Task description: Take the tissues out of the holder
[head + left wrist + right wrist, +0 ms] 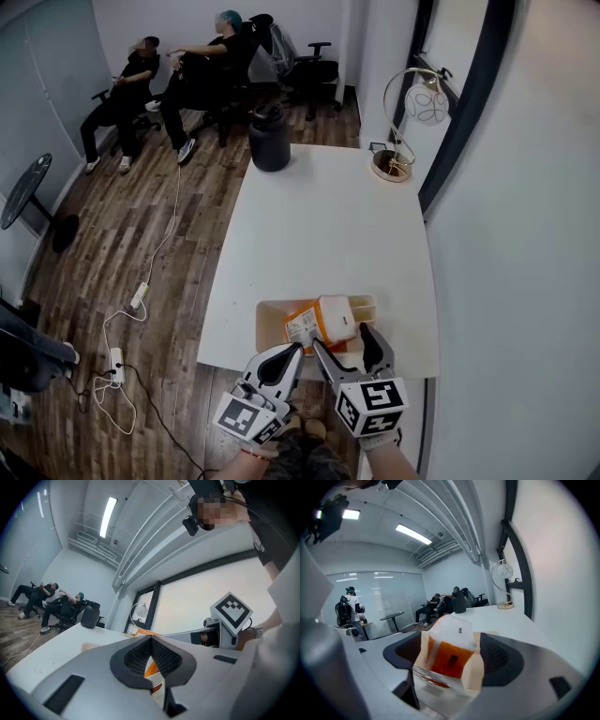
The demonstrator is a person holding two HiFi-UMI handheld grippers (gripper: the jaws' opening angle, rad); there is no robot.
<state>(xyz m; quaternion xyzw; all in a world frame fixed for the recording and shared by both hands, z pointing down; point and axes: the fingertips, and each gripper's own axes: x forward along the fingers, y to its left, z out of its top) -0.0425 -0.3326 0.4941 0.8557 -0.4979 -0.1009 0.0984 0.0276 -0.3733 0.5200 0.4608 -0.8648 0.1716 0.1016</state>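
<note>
Here the tissue pack (pixel 451 637) stands between the spread jaws of the right claw (pixel 449 660).

The tissues (pixel 323 322) were orange and white — the holder (pixel 270 328) pale tan. The table (pixel 328 216) was white, the jug (pixel 269 141) black.

No text is legible; the tissue pack (pixel 317 324) label is too blurred

White table (pixel 319 234): black jug (pixel 270 141) far-left corner, gold lamp (pixel 392 165) far-right, beige tissue holder (pixel 270 323) at near edge.
</note>
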